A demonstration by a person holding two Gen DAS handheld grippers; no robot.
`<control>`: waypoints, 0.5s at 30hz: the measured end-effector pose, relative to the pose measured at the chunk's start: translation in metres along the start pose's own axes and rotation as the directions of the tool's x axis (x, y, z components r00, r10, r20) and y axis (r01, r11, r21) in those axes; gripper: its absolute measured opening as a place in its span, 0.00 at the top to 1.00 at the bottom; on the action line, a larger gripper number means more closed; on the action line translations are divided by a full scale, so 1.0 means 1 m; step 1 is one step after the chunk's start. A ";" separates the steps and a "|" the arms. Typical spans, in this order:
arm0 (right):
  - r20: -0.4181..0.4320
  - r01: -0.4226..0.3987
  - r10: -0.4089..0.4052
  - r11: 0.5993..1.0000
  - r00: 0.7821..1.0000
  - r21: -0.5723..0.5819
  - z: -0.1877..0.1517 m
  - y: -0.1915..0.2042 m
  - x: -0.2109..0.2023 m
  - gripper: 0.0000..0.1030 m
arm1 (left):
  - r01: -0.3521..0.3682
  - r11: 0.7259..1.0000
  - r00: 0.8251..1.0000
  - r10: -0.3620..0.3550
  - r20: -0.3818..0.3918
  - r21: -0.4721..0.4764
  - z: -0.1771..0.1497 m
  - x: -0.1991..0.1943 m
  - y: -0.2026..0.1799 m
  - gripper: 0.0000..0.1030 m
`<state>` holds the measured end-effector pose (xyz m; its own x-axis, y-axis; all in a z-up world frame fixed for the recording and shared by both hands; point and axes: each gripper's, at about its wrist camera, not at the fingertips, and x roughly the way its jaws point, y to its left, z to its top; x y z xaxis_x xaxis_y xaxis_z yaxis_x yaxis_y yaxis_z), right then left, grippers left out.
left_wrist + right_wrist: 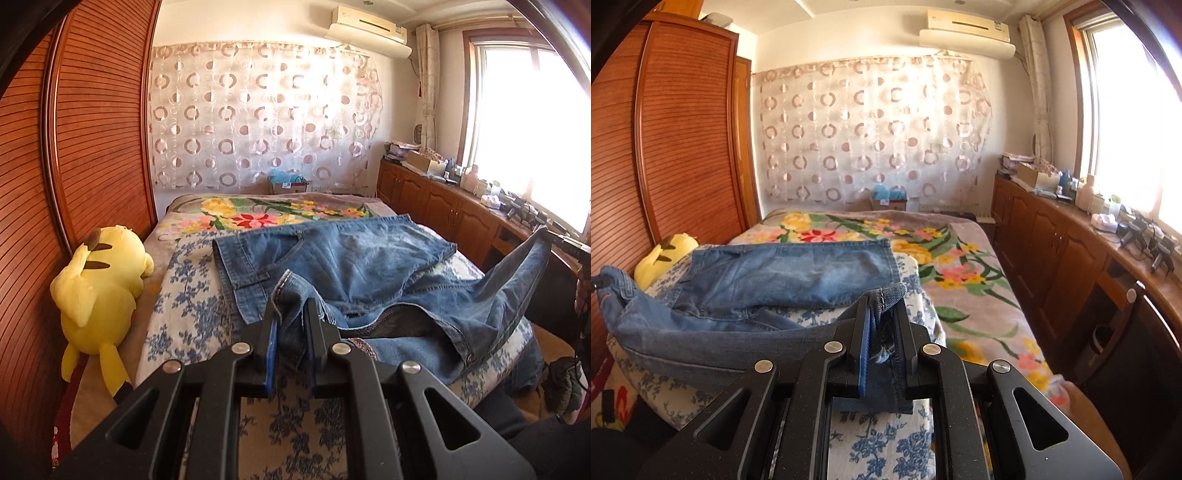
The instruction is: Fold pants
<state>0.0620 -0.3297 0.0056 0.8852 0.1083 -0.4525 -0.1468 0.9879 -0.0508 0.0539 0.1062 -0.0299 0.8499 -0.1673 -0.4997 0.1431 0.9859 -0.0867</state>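
jeans point(354, 266) on bed point(979, 266), one leg flat, the other lifted | left hand-held gripper point(291, 325) clenched on waistband corner | right hand-held gripper point(882, 325) clenched on leg hem | step: likely lengthwise fold, leg over leg | next: carry lifted leg across, align edges | plush toy point(99, 284) beside

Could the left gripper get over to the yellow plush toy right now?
Probably not yet. The left gripper is shut on the jeans, so it would drag them along. Otherwise the way to the plush toy on its left looks free.
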 end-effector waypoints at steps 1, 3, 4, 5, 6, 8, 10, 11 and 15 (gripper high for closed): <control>0.003 0.003 -0.003 1.000 1.000 -0.006 0.002 0.001 0.001 0.91 | -0.002 1.000 1.000 0.002 0.001 0.007 0.003 0.001 -0.001 0.92; 0.010 0.005 -0.005 1.000 1.000 -0.007 0.008 -0.001 0.006 0.91 | -0.006 1.000 1.000 0.006 0.006 0.017 0.010 0.004 -0.002 0.92; 0.014 0.007 -0.007 1.000 1.000 -0.006 0.011 -0.002 0.009 0.91 | -0.007 1.000 1.000 0.007 0.007 0.018 0.013 0.005 -0.003 0.92; 0.017 0.008 -0.008 1.000 1.000 -0.003 0.015 -0.003 0.012 0.91 | -0.011 1.000 1.000 0.011 0.010 0.022 0.017 0.007 -0.002 0.93; 0.019 0.008 -0.008 1.000 1.000 -0.001 0.018 -0.005 0.016 0.91 | -0.014 1.000 1.000 0.013 0.012 0.025 0.021 0.009 -0.002 0.93; 0.027 0.012 -0.012 1.000 1.000 0.001 0.026 -0.008 0.023 0.91 | -0.023 0.999 1.000 0.022 0.015 0.024 0.027 0.013 0.000 0.93; 0.033 0.020 -0.020 1.000 0.999 -0.005 0.033 -0.010 0.030 0.91 | -0.034 0.999 0.999 0.034 0.019 0.024 0.036 0.021 0.003 0.93; 0.035 0.023 -0.023 1.000 0.999 -0.009 0.037 -0.010 0.035 0.91 | -0.035 0.999 0.999 0.034 0.020 0.027 0.038 0.023 0.003 0.93; 0.035 0.036 -0.036 0.999 0.999 -0.024 0.048 -0.012 0.056 0.91 | -0.044 0.999 0.999 0.044 0.017 0.030 0.051 0.042 0.008 0.93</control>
<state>0.1341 -0.3300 0.0239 0.9049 0.0770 -0.4186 -0.1250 0.9882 -0.0885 0.1165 0.1068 -0.0071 0.8639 -0.1239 -0.4881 0.1204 0.9920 -0.0389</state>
